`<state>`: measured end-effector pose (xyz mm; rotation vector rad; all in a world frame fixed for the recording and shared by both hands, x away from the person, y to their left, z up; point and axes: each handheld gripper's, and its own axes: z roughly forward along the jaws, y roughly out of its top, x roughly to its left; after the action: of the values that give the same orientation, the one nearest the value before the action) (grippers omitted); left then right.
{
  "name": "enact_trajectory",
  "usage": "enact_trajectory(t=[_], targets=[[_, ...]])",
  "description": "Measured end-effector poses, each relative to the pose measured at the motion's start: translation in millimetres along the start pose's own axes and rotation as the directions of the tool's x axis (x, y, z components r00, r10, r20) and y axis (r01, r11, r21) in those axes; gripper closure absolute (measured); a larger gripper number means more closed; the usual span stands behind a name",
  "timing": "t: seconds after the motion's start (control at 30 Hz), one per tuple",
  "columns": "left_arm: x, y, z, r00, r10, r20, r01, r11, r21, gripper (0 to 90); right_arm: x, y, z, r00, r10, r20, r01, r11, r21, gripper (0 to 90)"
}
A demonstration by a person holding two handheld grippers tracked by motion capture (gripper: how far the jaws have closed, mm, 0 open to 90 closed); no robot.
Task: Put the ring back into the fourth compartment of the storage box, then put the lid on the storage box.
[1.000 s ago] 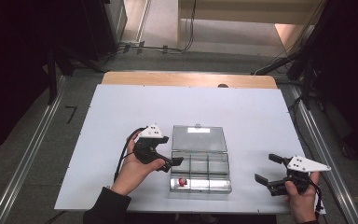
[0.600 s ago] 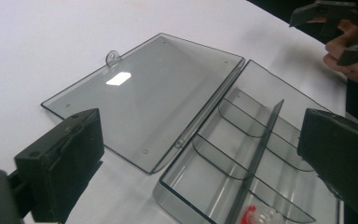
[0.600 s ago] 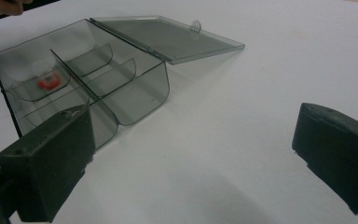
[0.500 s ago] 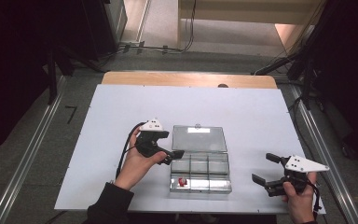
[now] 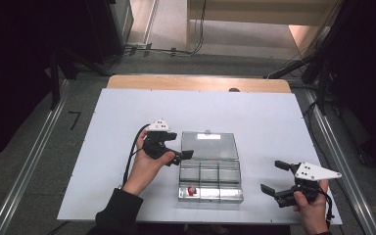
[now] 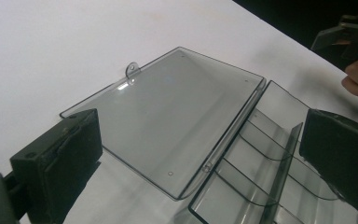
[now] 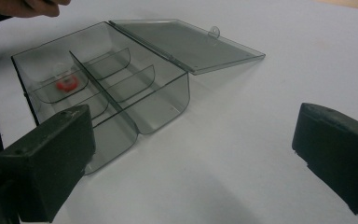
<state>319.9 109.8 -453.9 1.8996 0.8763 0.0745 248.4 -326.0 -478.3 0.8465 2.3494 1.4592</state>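
Left gripper (image 5: 178,155): jaws held apart, beside the open box (image 5: 209,172).
Right gripper (image 5: 275,177): jaws spread, nothing gripped.

box (image 5: 209,172): clear smoky-grey plastic, you see thru it
lid (image 6: 168,114): same tint, white glare streak
small item (image 7: 67,84): red-orange, poss. w/ white, too blurred for you to tell
table (image 5: 254,117): plain white, wood edge at the far side
your grippers' jaws: matte black

Open box (image 5: 209,171) mid-table blocks centre; bare table (image 5: 274,122) either side.
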Motion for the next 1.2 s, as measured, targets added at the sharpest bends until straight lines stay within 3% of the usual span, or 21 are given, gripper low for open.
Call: enact_trajectory(t=[0.47,0.8,1.2], targets=[[7.0,-8.5,13.8,0.9977,-0.068,0.001,0.068,0.9976,0.011,0.0,11.9,20.3,8.2,0.9970,-0.021,-0.074,0.021,1.000,-0.005,0.0],[9.9,-15.0,21.6,0.9937,-0.111,0.007,0.111,0.9936,0.020,0.0,12.5,39.7,14.6,0.9955,-0.026,-0.091,0.024,0.999,-0.024,0.0],[12.9,-19.8,23.6,0.9892,-0.146,0.015,0.145,0.9891,0.024,0.0,1.3,56.6,29.3,0.9966,0.029,-0.077,-0.028,1.000,0.013,0.0]])
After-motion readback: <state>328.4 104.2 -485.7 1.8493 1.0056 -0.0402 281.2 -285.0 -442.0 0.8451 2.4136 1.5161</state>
